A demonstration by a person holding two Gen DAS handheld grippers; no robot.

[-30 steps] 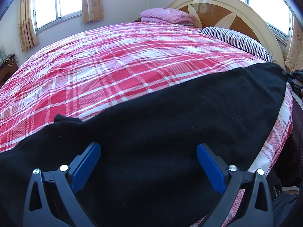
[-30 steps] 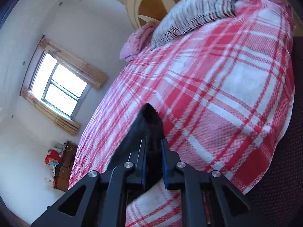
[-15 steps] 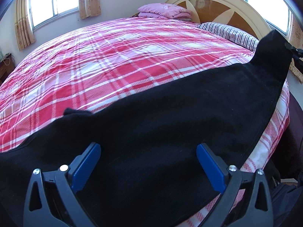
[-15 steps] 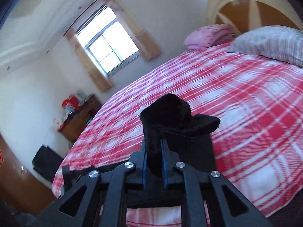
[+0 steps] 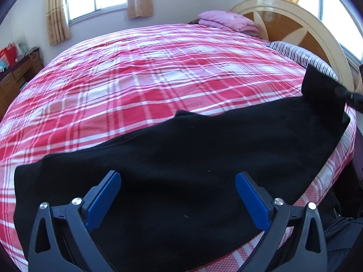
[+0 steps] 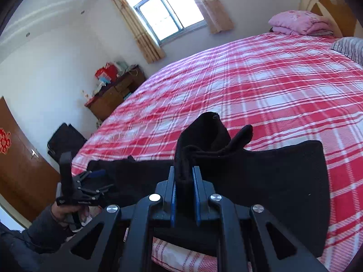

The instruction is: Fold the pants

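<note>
Left wrist view: a pair of black fleece pants (image 5: 192,158) lies stretched sideways across the near edge of a bed covered in a red-and-white plaid cotton sheet (image 5: 158,79), one end flat at the lower left, the other end lifted off the sheet at the far right. The left gripper (image 5: 178,195), black-framed with blue pads, hovers over the middle of the dark cloth with its jaws spread wide apart and nothing between them. In the right wrist view, the right gripper (image 6: 185,188) has its jaws pressed together on a bunched fold of the pants (image 6: 249,170), which stands up in a peak above the fingertips while the rest of the garment drapes back onto the plaid sheet (image 6: 261,86). The same view shows the left gripper (image 6: 90,181) at the lower left, held in the person's left hand (image 6: 63,213) above the far end of the pants. Beyond the garment, a folded pink blanket (image 5: 226,20) and a grey striped pillow (image 5: 301,54) rest at the head of the bed, against a cream and brown arched wooden headboard (image 5: 295,15). A brown wooden dresser (image 6: 115,93) stands by the white wall, beneath a window with beige patterned curtains (image 6: 145,31).
</note>
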